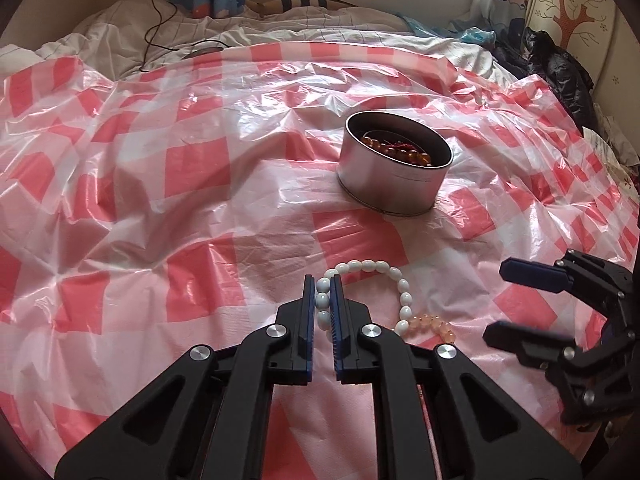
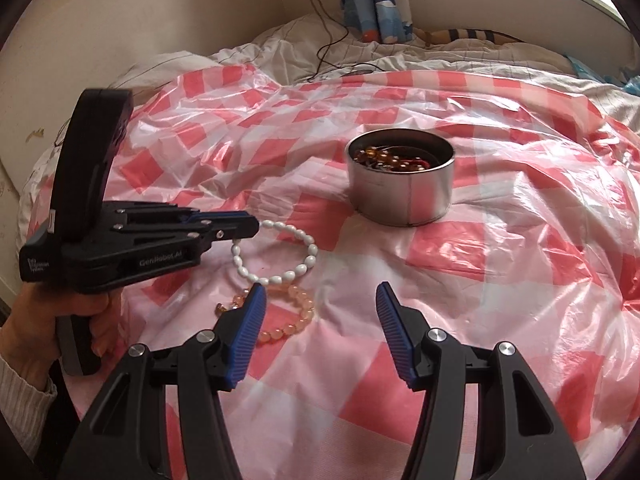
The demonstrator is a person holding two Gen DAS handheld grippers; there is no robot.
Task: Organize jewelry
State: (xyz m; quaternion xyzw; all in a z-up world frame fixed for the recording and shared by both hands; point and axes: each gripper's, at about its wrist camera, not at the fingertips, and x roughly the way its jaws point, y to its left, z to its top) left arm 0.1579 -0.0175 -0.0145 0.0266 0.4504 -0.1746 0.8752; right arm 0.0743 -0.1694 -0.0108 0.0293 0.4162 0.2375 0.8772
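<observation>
- Left hand-held gripper (image 1: pixel 322 300): clenched on the white bead bracelet (image 1: pixel 372 276), its blue pads pinching a few beads on the loop's nine-o'clock side in the left wrist view. Gripping one short stretch lets the rest of the loop hang free when lifted.
- White bead bracelet: lies on the checked plastic sheet (image 1: pixel 192 168) spread over the bed, at about seven o'clock from the tin (image 1: pixel 394 184) in the right wrist view, well short of it. Whether the far beads are off the sheet yet cannot be told.
- Peach bead bracelet (image 2: pixel 296 316): on the sheet just beside the white one, at its six-o'clock side; the two loops touch or nearly touch, so lifting one may drag the other.
- Tin: round, open, upright, already holding amber beads (image 2: pixel 384 158) with a red cord; judged to be the collecting container, set centrally for reach from either side.
- Right hand-held gripper (image 2: pixel 320 308): released, jaws standing apart with nothing between them, its left fingertip over the peach bracelet's edge, probably placed for that pick.
- Person's hand (image 2: pixel 52 320): holds the left gripper's handle, pale knit sleeve at the wrist.
</observation>
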